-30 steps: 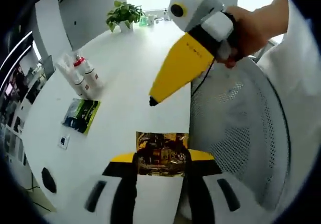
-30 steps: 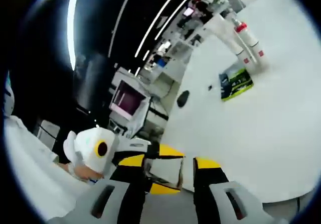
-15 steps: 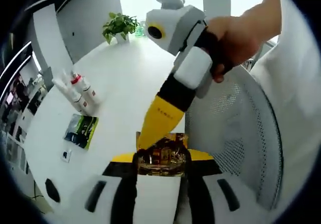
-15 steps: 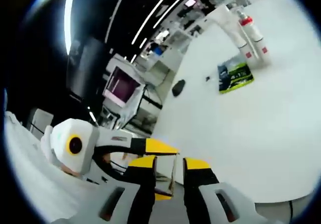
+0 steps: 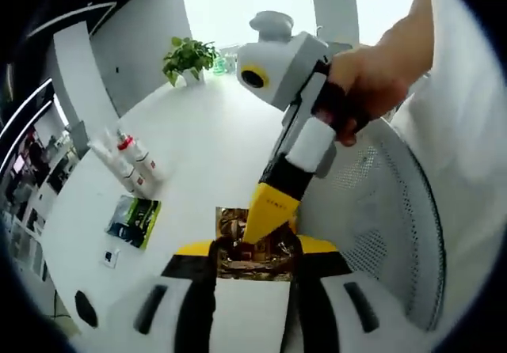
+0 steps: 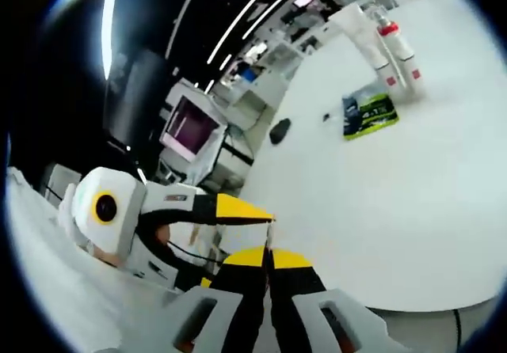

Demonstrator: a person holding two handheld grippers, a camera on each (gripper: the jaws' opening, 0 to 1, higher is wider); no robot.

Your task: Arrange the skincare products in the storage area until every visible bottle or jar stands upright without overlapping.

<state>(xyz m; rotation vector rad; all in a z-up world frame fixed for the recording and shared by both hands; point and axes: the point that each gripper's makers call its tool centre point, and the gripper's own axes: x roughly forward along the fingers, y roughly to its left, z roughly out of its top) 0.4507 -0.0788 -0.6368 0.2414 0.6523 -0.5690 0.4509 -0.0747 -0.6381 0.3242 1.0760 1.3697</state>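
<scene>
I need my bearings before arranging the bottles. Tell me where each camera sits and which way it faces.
Left gripper view: rides the left claw, faces across the table toward bottles and plant; shows right claw, hand.
Right gripper view: rides the right claw, faces along the table; shows left claw.
Shared: bottles, booklet.

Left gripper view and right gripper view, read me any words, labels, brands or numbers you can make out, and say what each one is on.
Nothing reads clearly.
Right gripper: small dark print on its yellow jaw, too small to read.
Bottles: red label marks, blurred.
Green packet: printed front, illegible.
Gold sachet in the left gripper: glossy print, unreadable.
</scene>
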